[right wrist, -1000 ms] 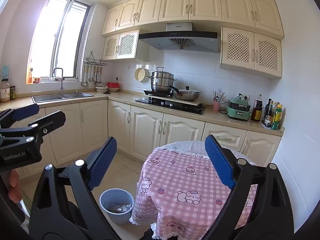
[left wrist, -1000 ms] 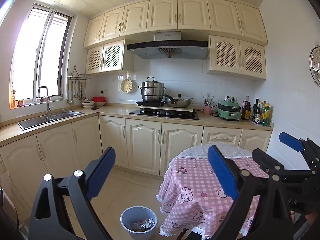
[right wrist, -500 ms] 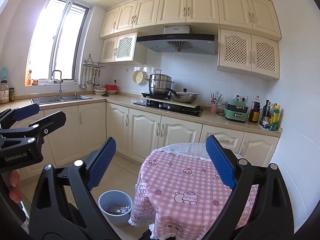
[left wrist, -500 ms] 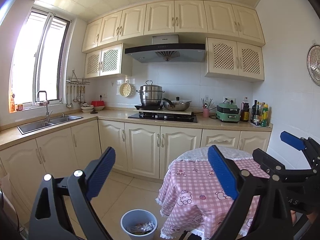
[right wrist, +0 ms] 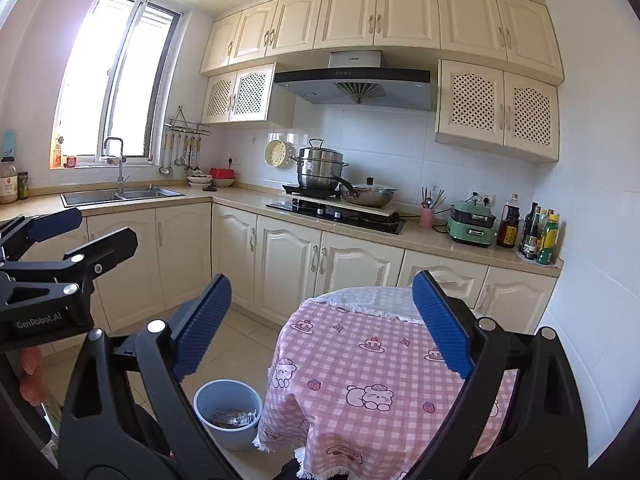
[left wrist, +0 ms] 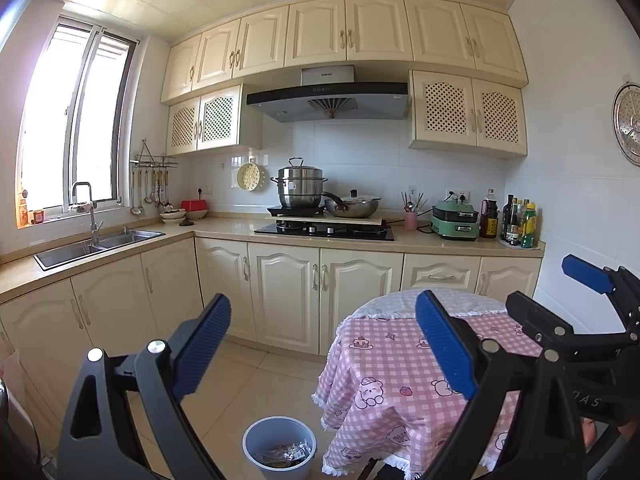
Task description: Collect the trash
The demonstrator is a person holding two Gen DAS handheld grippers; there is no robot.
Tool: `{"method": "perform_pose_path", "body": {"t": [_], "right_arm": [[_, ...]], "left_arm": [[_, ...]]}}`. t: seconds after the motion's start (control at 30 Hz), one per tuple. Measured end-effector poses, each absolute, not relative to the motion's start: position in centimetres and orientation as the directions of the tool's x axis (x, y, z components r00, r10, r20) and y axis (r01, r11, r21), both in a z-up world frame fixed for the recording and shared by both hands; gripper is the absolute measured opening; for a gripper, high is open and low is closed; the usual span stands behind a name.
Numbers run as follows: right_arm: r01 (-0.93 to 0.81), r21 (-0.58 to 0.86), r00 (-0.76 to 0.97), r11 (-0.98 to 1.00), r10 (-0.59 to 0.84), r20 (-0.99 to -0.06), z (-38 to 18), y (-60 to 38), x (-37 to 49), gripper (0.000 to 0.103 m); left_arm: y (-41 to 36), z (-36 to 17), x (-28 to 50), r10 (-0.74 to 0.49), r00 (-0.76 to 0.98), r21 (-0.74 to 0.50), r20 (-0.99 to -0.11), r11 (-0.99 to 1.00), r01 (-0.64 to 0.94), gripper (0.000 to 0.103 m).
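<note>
The left gripper (left wrist: 322, 346) and the right gripper (right wrist: 322, 324) are held above the floor with their blue fingers (left wrist: 200, 346) spread wide apart and nothing between them. The trash bin (left wrist: 279, 446), a pale blue bucket with wrappers inside, is seen on the tiled floor just beside the edge of the round tabletop (left wrist: 400, 360), which is covered by a pink checked cloth. In the left wrist view the right gripper is shown at the right edge, and a perforated steel plate (left wrist: 630, 124) is seen on the wall. Only in the right wrist view are the left gripper, a thumb (right wrist: 30, 376) beneath it, and a jar (right wrist: 8, 180) beside the sink (right wrist: 120, 195) shown.
</note>
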State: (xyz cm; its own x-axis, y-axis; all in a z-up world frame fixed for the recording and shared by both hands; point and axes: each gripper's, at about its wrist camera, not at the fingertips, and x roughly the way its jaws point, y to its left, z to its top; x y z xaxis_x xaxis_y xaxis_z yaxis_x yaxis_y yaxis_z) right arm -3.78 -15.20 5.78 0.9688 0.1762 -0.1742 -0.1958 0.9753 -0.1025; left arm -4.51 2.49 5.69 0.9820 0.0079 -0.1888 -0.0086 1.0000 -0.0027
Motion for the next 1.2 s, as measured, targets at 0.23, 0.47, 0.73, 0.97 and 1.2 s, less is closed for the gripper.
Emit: {"method": "perform_pose_path", "body": {"t": [0.23,0.47,0.73,0.97,1.2], "right_arm": [[-0.197,-0.103,0.968,0.975,0.177,-0.179,5.74,-15.16,-3.74,0.091],[-0.201,-0.099,0.966,0.974,0.181,-0.182,5.68,-15.2,-3.7,0.091],[-0.2,-0.099,0.966,0.975,0.18,-0.186,5.57,-15.12,-3.75,0.091],[-0.2,-0.099,0.966,0.975,0.179,-0.187,5.53,-15.14,-3.76,0.091],[-0.196,-0.101,0.966,0.975,0.175,-0.189,5.15,-15.09,-3.81,0.091]], "left_arm": [[2.53,5.59,-4.49,0.004,0.981,-0.002,-0.192,1.0,-0.005,0.092],[2.58,5.57,-4.49,0.003,0.981,-0.004,-0.193,1.0,-0.004,0.092],[2.58,5.52,-4.38,0.001,0.981,-0.001,-0.197,1.0,-0.001,0.092],[2.99,5.54,-4.22,-0.005,0.98,-0.002,-0.2,1.0,0.005,0.092],[3.02,5.47,-4.16,-0.006,0.979,-0.002,-0.205,1.0,0.005,0.092]]}}
